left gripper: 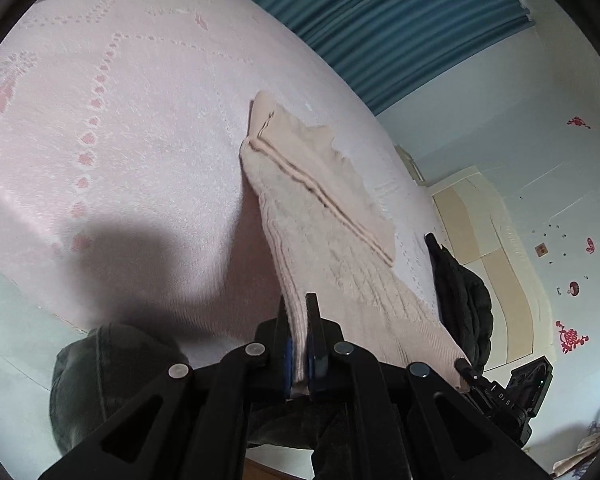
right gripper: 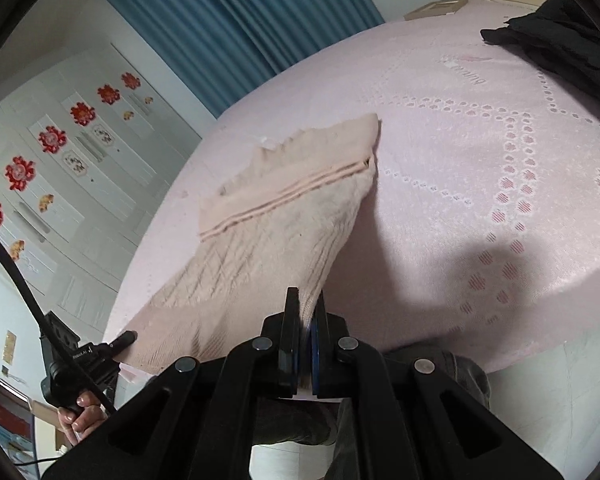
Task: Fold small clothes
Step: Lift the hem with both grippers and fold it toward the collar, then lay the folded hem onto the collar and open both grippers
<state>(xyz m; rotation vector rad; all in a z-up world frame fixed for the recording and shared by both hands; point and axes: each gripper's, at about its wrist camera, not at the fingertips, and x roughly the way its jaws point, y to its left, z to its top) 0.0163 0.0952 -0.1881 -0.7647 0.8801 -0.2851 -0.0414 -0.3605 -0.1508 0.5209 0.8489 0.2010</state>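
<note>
My left gripper (left gripper: 298, 320) fingers clamp one near corner of the beige knit garment (left gripper: 320, 216); it drapes up centre frame onto the pink bed (left gripper: 120, 120). My right gripper (right gripper: 309, 312) fingers pinch the other corner. Dark clothing (right gripper: 560, 36) lies upper right.

Stood in a pale-walled bedroom: pink patterned bed (left gripper: 120, 120), blue pleated curtain (right gripper: 228, 32), white wardrobe (right gripper: 72, 168) bearing red flower stickers (right gripper: 52, 139).

The sweater's (left gripper: 340, 248) near hem vanishes between each gripper's fingers. A dark garment (right gripper: 568, 36) (cut off at the right wrist view's edge) cannot be identified, and lettering on the bedspread (right gripper: 468, 68) blurs.
</note>
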